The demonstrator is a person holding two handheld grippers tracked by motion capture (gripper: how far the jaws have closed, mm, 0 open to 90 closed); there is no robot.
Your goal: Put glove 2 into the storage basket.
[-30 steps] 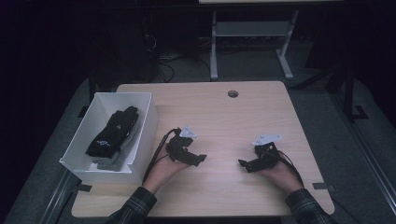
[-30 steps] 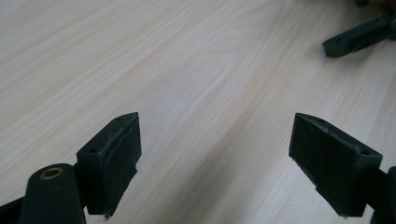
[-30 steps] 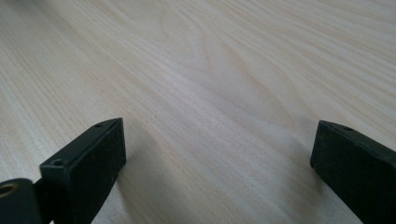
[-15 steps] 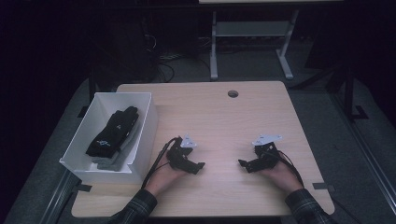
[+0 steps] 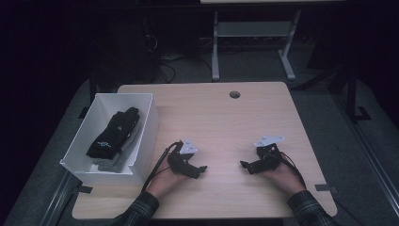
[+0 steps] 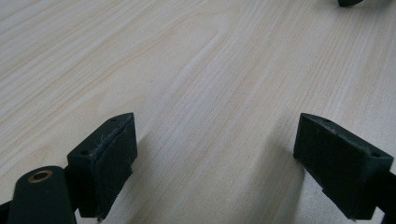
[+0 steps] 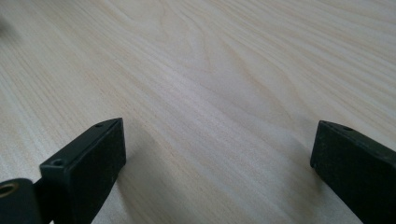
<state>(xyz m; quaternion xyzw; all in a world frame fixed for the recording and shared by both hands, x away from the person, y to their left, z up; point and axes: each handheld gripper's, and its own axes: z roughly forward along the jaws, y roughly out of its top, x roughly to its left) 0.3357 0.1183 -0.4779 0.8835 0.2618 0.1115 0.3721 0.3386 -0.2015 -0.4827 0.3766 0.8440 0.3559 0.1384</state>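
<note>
High view, black socks (image 5: 115, 134) with unreadable print, white box (image 5: 146, 127), table (image 5: 226, 117)

Noted a pale, rectangular wood-grain desk (image 5: 226, 122) with rounded corners, standing on a grey carpeted floor (image 5: 324, 99). Saw a small dark round hole (image 5: 235, 94) near its far edge. Spotted a dark tape strip (image 5: 325, 187) by its near right corner. Beyond, made out a white metal table frame (image 5: 215, 52) and tangled black cables (image 5: 164, 70) in shadow.
</note>
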